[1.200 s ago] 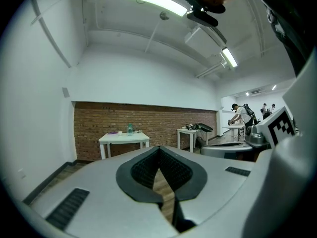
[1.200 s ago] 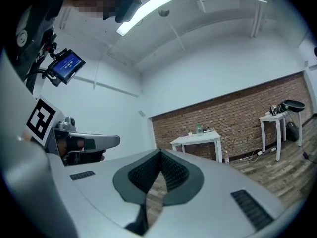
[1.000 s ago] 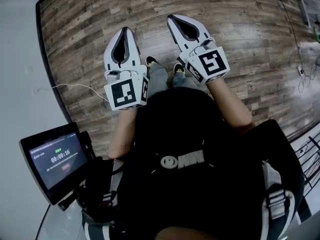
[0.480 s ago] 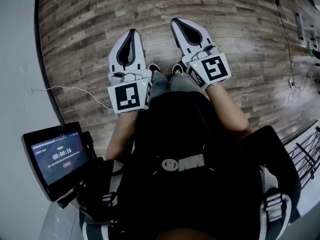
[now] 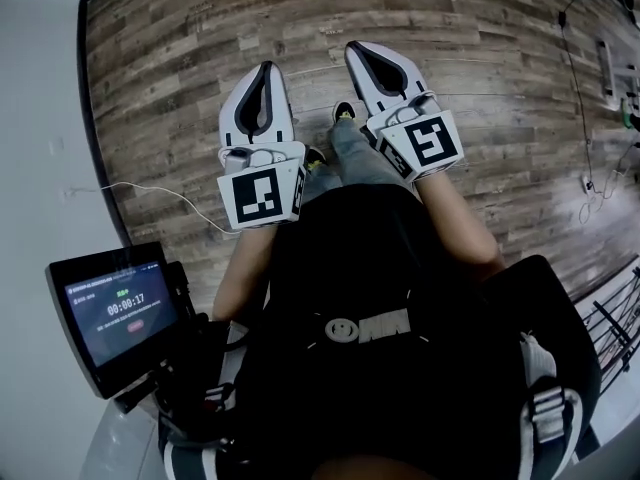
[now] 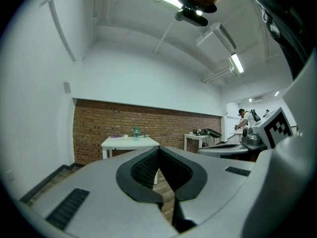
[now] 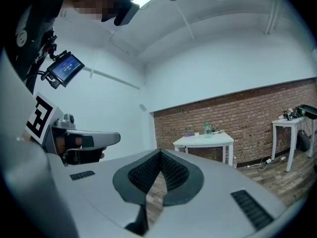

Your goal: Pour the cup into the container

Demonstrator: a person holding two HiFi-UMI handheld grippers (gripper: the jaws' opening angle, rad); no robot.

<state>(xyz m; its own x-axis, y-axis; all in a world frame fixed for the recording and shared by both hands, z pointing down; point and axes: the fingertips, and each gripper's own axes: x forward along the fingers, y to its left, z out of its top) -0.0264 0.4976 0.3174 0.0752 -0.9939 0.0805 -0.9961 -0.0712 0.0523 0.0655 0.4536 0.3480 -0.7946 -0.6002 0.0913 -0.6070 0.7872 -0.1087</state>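
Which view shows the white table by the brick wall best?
Right gripper view: the white table stands clear above the tongs, top and legs visible, with a bottle on it. Left gripper view shows it too, its lower part hidden behind the tongs. Head view shows only floor, no table.

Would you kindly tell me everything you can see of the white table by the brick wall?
The white table stands far off in front of the brick wall, upright on straight legs, with a smooth flat top. On it stand a greenish bottle, a small white cup and something purple, too small to identify.
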